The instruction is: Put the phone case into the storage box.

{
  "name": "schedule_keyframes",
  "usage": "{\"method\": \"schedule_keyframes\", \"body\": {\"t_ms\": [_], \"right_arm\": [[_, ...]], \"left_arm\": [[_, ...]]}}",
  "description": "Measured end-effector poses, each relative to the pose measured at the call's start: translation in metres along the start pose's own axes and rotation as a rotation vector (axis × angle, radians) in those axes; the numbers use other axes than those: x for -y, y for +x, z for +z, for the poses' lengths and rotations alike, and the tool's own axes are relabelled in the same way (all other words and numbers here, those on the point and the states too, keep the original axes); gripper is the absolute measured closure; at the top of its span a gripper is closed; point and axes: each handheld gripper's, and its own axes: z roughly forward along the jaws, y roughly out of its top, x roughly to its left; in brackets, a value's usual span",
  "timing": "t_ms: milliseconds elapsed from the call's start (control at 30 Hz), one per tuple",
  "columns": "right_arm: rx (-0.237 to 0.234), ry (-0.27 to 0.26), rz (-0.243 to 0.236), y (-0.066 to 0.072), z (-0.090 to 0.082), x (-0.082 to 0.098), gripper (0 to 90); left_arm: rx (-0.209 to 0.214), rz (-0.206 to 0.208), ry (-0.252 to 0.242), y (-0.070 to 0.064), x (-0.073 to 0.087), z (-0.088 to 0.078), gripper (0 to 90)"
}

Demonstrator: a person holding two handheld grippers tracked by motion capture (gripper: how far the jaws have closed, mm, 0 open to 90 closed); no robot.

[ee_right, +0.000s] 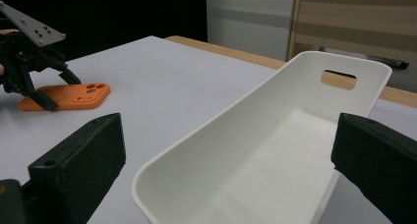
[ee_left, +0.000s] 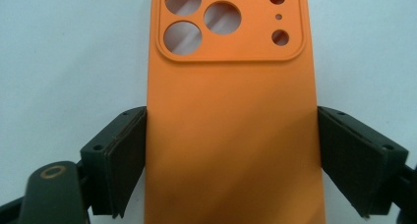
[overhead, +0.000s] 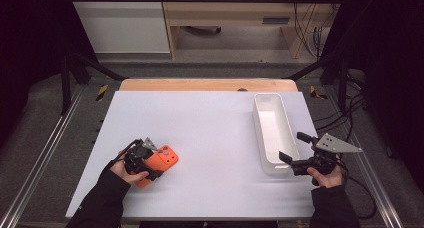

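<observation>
An orange phone case (overhead: 167, 158) lies flat on the white table sheet (overhead: 215, 123) at the front left, camera cut-outs pointing away from the hand. My left gripper (overhead: 154, 163) is shut on it. In the left gripper view the two black pads (ee_left: 129, 150) sit against the long sides of the phone case (ee_left: 231, 135). My right gripper (overhead: 291, 146) stands open at the near end of a long empty white bin (overhead: 272, 128). In the right gripper view its jaws stand wide either side of the bin (ee_right: 290, 140) without touching it. The case (ee_right: 81, 96) and left gripper (ee_right: 60, 92) appear far left.
The bin runs front to back along the table's right side, with a handle slot (ee_right: 338, 77) in its far wall. A wooden table edge (overhead: 207, 84) borders the sheet at the back. Black frame rails and cables flank both sides.
</observation>
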Motion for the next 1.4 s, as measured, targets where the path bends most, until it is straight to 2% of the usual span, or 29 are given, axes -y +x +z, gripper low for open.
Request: {"method": "schedule_keyframes", "body": {"t_ms": [300,667,900,1200,1400], "right_arm": [[-0.002,0.001,0.001,0.0,0.0,0.0,0.5],[-0.003,0.0,-0.002,0.0,-0.001,0.0,0.5],[-0.003,-0.002,-0.003,0.0,0.0,0.0,0.5],[-0.005,0.0,-0.006,0.0,0.0,0.0,0.4],[-0.008,0.001,-0.004,0.001,0.0,0.0,0.5]], "left_arm": [[-0.002,-0.016,-0.063,0.001,-0.002,-0.014,15.4],[0.019,-0.033,-0.126,-0.003,-0.007,-0.024,15.4],[0.023,-0.001,-0.179,-0.012,-0.012,-0.03,15.4],[0.036,0.021,-0.248,-0.022,-0.018,-0.04,15.4],[0.047,0.04,-0.271,-0.029,-0.021,-0.043,15.4]]}}
